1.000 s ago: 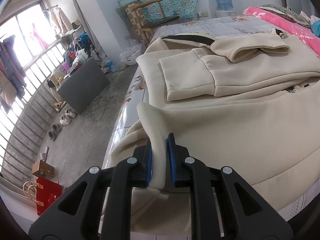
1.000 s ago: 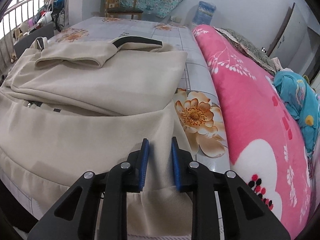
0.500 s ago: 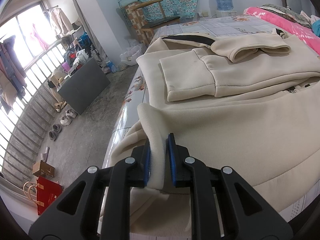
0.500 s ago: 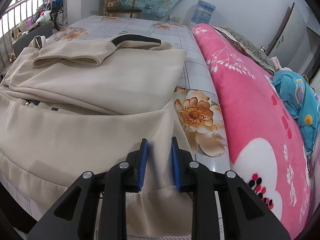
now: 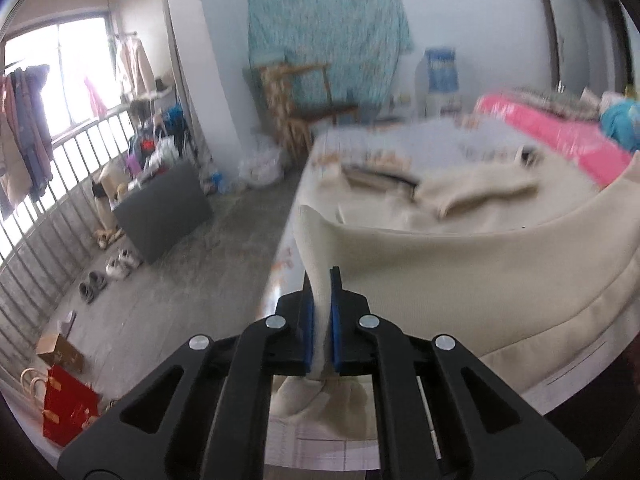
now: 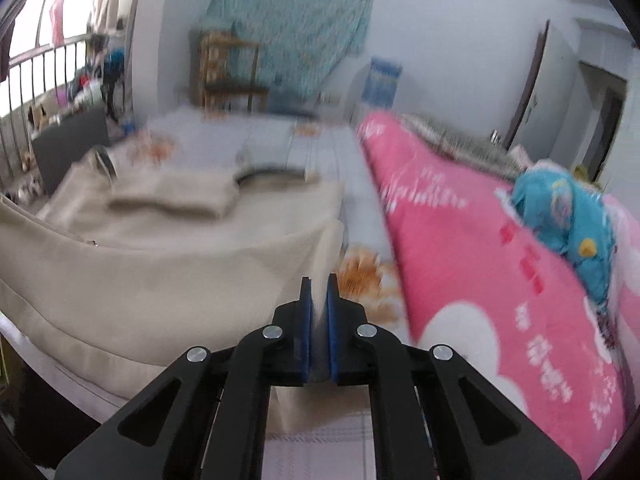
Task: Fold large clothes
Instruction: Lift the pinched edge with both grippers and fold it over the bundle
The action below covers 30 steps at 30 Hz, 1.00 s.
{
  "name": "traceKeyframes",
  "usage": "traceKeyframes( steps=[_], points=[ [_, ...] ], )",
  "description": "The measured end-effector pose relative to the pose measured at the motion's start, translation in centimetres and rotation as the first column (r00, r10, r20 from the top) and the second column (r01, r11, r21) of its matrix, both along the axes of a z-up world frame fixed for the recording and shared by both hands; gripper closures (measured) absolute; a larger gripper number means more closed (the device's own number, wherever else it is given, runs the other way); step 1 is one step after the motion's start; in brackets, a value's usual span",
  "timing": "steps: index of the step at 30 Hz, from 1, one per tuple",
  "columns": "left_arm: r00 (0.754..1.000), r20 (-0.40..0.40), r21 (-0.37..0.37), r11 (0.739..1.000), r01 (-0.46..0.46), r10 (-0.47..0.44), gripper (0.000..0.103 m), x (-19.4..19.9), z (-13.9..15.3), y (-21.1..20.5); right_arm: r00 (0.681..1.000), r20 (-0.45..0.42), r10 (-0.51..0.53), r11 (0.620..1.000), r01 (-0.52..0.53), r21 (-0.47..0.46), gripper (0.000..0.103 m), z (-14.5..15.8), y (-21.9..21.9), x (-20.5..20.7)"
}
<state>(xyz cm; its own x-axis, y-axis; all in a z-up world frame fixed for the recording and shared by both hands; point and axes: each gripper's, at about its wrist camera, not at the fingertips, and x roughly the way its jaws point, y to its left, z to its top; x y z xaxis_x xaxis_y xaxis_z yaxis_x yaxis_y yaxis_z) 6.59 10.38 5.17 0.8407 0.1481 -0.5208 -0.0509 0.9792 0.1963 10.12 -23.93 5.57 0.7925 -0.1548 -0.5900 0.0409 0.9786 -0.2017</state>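
A large cream hoodie (image 5: 460,268) lies on the bed with its sleeves folded across the chest. Its near hem is raised off the mattress and stretched between my two grippers. My left gripper (image 5: 321,280) is shut on the hem's left corner, the blue pads pressing the thick fabric. In the right wrist view my right gripper (image 6: 319,286) is shut on the right corner of the same hoodie (image 6: 160,276). The folded sleeves (image 6: 172,196) rest further back, blurred by motion.
A pink quilt (image 6: 480,280) with a blue garment (image 6: 568,216) on it runs along the bed's right side. Left of the bed are bare floor, a dark box (image 5: 164,208), shoes (image 5: 116,268) and a red bag (image 5: 68,404). A wooden chair (image 5: 304,104) stands behind the bed.
Both grippers have pinched tighter on the hem corners and risen, lifting the hoodie's near edge off the bed. The views now tilt up toward the far wall.
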Motion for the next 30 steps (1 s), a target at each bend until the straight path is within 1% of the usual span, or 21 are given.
traceKeyframes(
  steps=[2, 4, 6, 7, 9, 10, 11, 12, 13, 14, 15, 16, 17, 19, 21, 23, 25, 26, 28, 29, 30],
  points=[
    [0.999, 0.05, -0.014, 1.0, 0.011, -0.01, 0.096, -0.1, 2.3, 0.2, 0.998, 0.054, 0.012, 1.0, -0.012, 0.004, 0.096, 1.9, 0.1, 0.0],
    [0.996, 0.082, -0.036, 0.999, 0.026, -0.023, 0.096, 0.8, 4.2, 0.6, 0.994, 0.103, 0.029, 1.0, -0.029, 0.0, 0.096, 3.9, 0.1, 1.0],
    [0.994, 0.099, -0.067, 0.997, 0.044, -0.037, 0.096, 2.9, 5.9, 1.3, 0.988, 0.147, 0.051, 0.999, -0.051, -0.003, 0.096, 5.6, 0.1, 3.4],
    [0.994, 0.101, -0.079, 0.995, 0.052, -0.044, 0.096, 4.9, 6.6, 1.6, 0.986, 0.158, 0.057, 0.998, -0.057, -0.003, 0.096, 6.0, 0.1, 4.4],
    [0.995, 0.086, -0.085, 0.995, 0.055, -0.048, 0.097, 8.6, 7.0, 2.1, 0.984, 0.165, 0.07, 0.997, -0.072, 0.006, 0.096, 6.8, -0.1, 8.1],
    [0.996, 0.07, -0.088, 0.995, 0.056, -0.05, 0.097, 10.1, 6.9, 2.2, 0.985, 0.157, 0.072, 0.997, -0.077, 0.029, 0.096, 6.9, -0.5, 10.7],
    [0.998, 0.037, -0.093, 0.994, 0.052, -0.049, 0.097, 13.0, 6.4, 2.5, 0.987, 0.144, 0.071, 0.996, -0.078, 0.044, 0.096, 6.7, -0.7, 12.5],
    [0.999, 0.021, -0.101, 0.994, 0.046, -0.044, 0.097, 14.6, 6.0, 2.5, 0.989, 0.128, 0.071, 0.995, -0.08, 0.067, 0.096, 6.3, -1.1, 14.5],
    [0.999, -0.021, -0.115, 0.993, 0.04, -0.043, 0.097, 17.2, 5.1, 2.7, 0.992, 0.108, 0.069, 0.992, -0.079, 0.094, 0.096, 5.7, -1.4, 16.5],
    [0.997, -0.059, -0.112, 0.993, 0.039, -0.046, 0.095, 18.9, 4.2, 2.7, 0.996, 0.064, 0.062, 0.991, -0.069, 0.112, 0.095, 4.6, -1.7, 19.1],
    [0.991, -0.125, -0.104, 0.994, 0.027, -0.04, 0.092, 21.3, 2.7, 2.8, 0.998, 0.015, 0.054, 0.993, -0.055, 0.105, 0.093, 3.2, -1.9, 21.2],
    [0.981, -0.189, -0.103, 0.995, 0.014, -0.033, 0.089, 23.2, 0.9, 2.8, 0.998, -0.054, 0.042, 0.996, -0.037, 0.086, 0.084, 1.1, -2.0, 23.6],
    [0.972, -0.233, -0.095, 0.995, -0.001, -0.022, 0.085, 24.6, -0.4, 2.7, 0.994, -0.106, 0.028, 0.998, -0.021, 0.067, 0.074, -0.3, -2.1, 25.0],
    [0.956, -0.29, -0.043, 0.998, -0.047, 0.033, 0.084, 26.0, -2.7, 3.0, 0.982, -0.188, -0.004, 0.999, 0.013, 0.048, 0.071, -3.1, -2.9, 26.5],
    [0.961, -0.275, -0.048, 0.998, -0.048, 0.033, 0.084, 25.3, -2.8, 3.2, 0.982, -0.187, -0.01, 0.997, 0.025, 0.078, 0.071, -3.7, -3.8, 25.3],
    [0.973, -0.23, -0.077, 0.997, -0.025, 0.006, 0.079, 23.5, -1.7, 3.3, 0.987, -0.159, -0.006, 0.994, 0.024, 0.111, 0.071, -3.2, -4.4, 23.0],
    [0.978, -0.2, -0.127, 0.991, 0.033, -0.059, 0.079, 21.0, -0.6, 3.1, 0.989, -0.141, 0.033, 0.987, -0.01, 0.162, 0.071, -2.4, -5.0, 19.8],
    [0.976, -0.199, -0.151, 0.987, 0.055, -0.085, 0.079, 20.1, -0.3, 3.0, 0.988, -0.145, 0.053, 0.984, -0.027, 0.177, 0.071, -2.4, -4.6, 18.9],
    [0.96, -0.235, -0.227, 0.969, 0.101, -0.155, 0.078, 18.1, -0.7, 2.9, 0.979, -0.173, 0.111, 0.973, -0.071, 0.221, 0.071, -2.8, -4.4, 16.0],
    [0.95, -0.26, -0.256, 0.961, 0.102, -0.17, 0.077, 18.1, -1.1, 2.9, 0.972, -0.194, 0.13, 0.966, -0.081, 0.245, 0.072, -3.3, -4.5, 15.0],
    [0.936, -0.305, -0.291, 0.953, 0.087, -0.178, 0.076, 17.8, -2.4, 3.0, 0.963, -0.23, 0.142, 0.96, -0.077, 0.27, 0.072, -4.3, -4.7, 13.9]
  ],
)
